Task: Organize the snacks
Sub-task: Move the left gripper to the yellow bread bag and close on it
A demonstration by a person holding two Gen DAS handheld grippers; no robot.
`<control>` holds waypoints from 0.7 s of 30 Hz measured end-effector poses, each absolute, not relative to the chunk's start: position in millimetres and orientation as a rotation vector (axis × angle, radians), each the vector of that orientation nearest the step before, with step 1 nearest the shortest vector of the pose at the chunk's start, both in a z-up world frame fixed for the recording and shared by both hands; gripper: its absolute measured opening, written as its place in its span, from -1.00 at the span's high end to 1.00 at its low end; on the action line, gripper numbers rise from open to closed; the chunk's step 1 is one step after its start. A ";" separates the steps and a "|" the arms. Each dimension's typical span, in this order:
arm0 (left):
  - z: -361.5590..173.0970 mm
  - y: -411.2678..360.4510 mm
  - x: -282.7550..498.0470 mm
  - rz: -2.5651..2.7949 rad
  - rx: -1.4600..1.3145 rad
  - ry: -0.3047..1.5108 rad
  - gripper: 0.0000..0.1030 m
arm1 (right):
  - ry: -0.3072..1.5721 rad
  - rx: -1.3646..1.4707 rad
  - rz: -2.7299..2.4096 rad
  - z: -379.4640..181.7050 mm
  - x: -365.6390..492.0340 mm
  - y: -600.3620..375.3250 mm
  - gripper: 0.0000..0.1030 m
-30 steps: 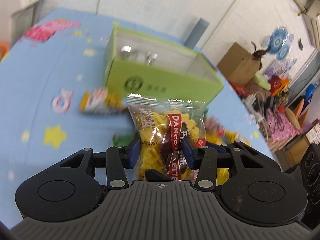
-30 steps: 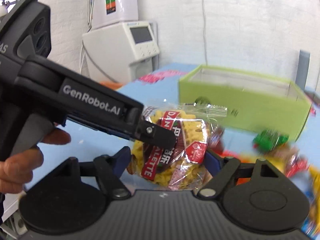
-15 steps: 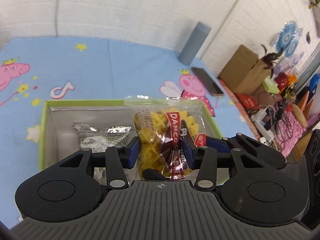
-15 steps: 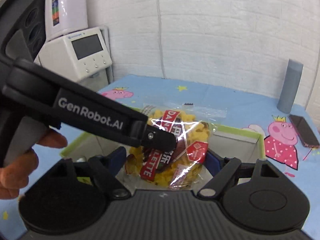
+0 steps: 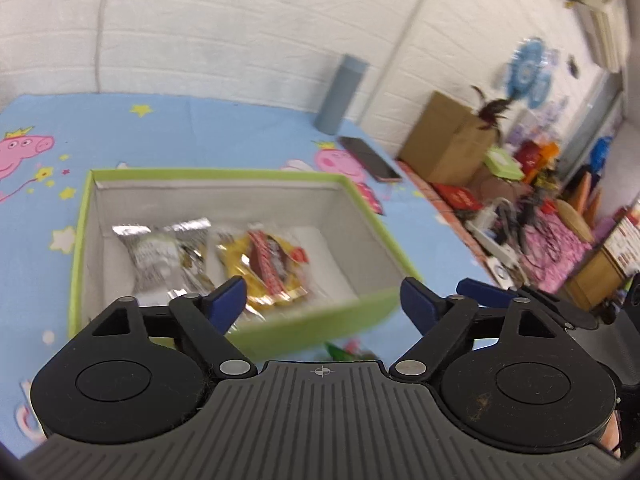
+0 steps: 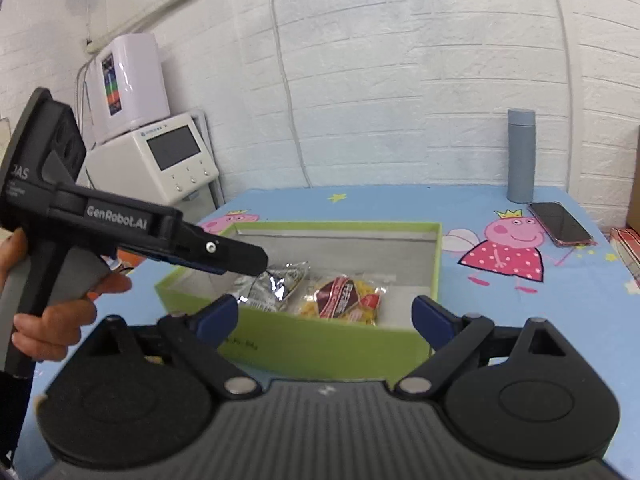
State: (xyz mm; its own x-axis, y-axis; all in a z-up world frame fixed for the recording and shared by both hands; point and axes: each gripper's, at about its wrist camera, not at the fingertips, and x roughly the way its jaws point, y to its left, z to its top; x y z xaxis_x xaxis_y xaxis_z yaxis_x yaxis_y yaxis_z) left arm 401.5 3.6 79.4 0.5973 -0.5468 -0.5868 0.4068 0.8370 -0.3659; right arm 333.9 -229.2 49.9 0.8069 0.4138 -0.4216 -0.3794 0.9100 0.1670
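The yellow snack bag (image 5: 266, 264) with its red band lies flat on the floor of the green box (image 5: 360, 316), just beside a silver snack bag (image 5: 160, 258) on its left; both sit toward the box's near wall, with bare floor on the right side. In the right wrist view the same yellow bag (image 6: 344, 300) rests right of the silver one (image 6: 276, 284).

The drop-off step looks finished: the left gripper (image 5: 322, 300) has just been opening, its blue pads now stand wide apart and hold nothing, the bag lying below and beyond them inside the box. The right gripper (image 6: 324, 316) has also just been opening and is likewise spread wide and empty, hovering at the box's near wall.

A green wrapper (image 5: 340, 350) peeks out on the table in front of the box, so more snacks probably wait there. The next move calls for drawing back over the near wall and reaching down to a loose snack at the table's near edge.
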 end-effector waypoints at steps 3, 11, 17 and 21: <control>78.9 -3.9 353.2 -0.615 -0.168 0.738 -0.58 | 0.452 0.092 0.402 44.2 273.6 -242.1 -0.81; 42.5 -14.3 243.8 -0.637 -0.095 0.767 -0.57 | 0.505 0.209 0.362 5.8 150.5 -253.8 -0.81; 34.1 -15.6 237.3 -0.600 -0.118 0.803 -0.49 | 0.537 0.230 0.415 -6.7 126.5 -236.7 -0.81; 43.1 -23.9 267.7 -0.610 -0.130 0.824 -0.57 | 0.497 0.132 0.453 -1.2 150.3 -210.4 -0.81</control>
